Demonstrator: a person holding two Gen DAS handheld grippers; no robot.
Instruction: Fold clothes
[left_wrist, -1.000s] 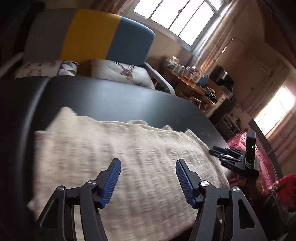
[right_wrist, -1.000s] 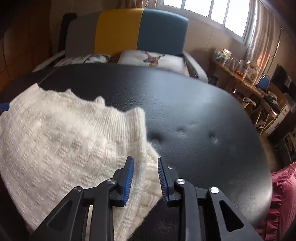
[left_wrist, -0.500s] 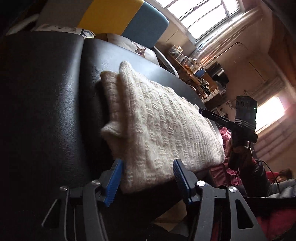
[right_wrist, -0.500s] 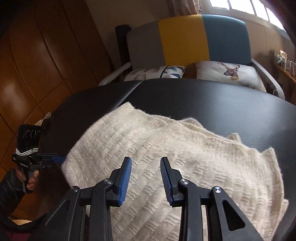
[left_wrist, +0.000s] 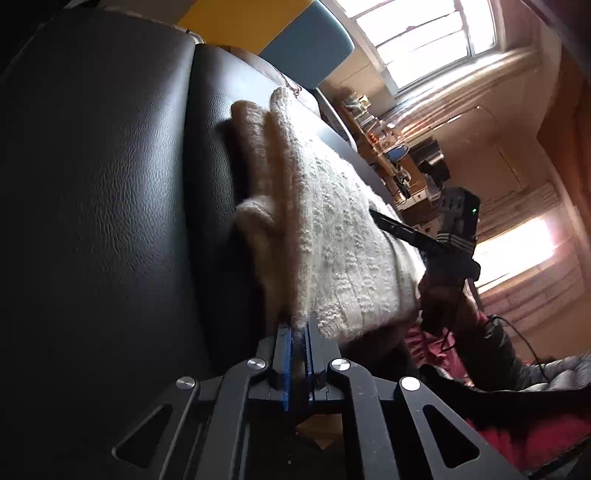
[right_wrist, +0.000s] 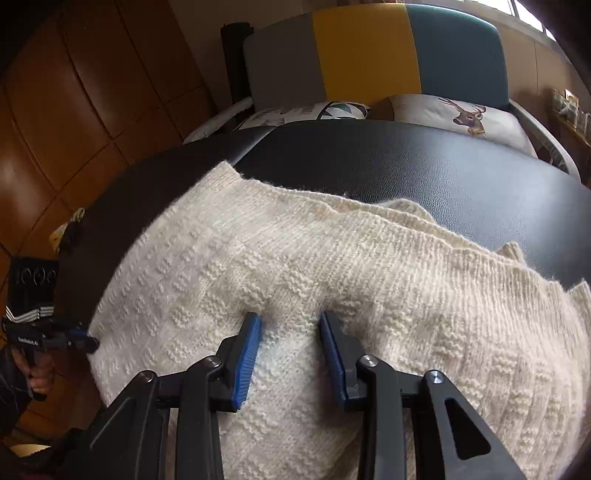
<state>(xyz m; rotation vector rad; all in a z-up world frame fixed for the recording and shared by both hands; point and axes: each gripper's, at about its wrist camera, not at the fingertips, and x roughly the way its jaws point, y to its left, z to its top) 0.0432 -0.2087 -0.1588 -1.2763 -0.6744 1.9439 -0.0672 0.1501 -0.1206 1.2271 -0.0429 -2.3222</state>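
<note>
A cream knit sweater (left_wrist: 332, 221) lies folded on the black padded table (left_wrist: 110, 221). My left gripper (left_wrist: 297, 334) is shut on the sweater's near edge, and the knit is pinched between its blue pads. In the right wrist view the same sweater (right_wrist: 332, 266) spreads across the table (right_wrist: 443, 166). My right gripper (right_wrist: 290, 325) is open, with its fingers resting on the middle of the knit and fabric between them. The left gripper (right_wrist: 83, 338) shows at the sweater's left corner. The right gripper (left_wrist: 391, 223) reaches over the sweater's far side.
A chair (right_wrist: 369, 55) with a grey, yellow and blue back stands behind the table, with two cushions (right_wrist: 461, 114) on its seat. A cluttered desk (left_wrist: 391, 162) sits under the window. Red cloth (left_wrist: 517, 435) lies beyond the table edge. A hand (right_wrist: 37, 376) holds the left gripper.
My left gripper has closed from open onto the sweater's near edge. The right gripper has come down onto the middle of the knit, still open.
</note>
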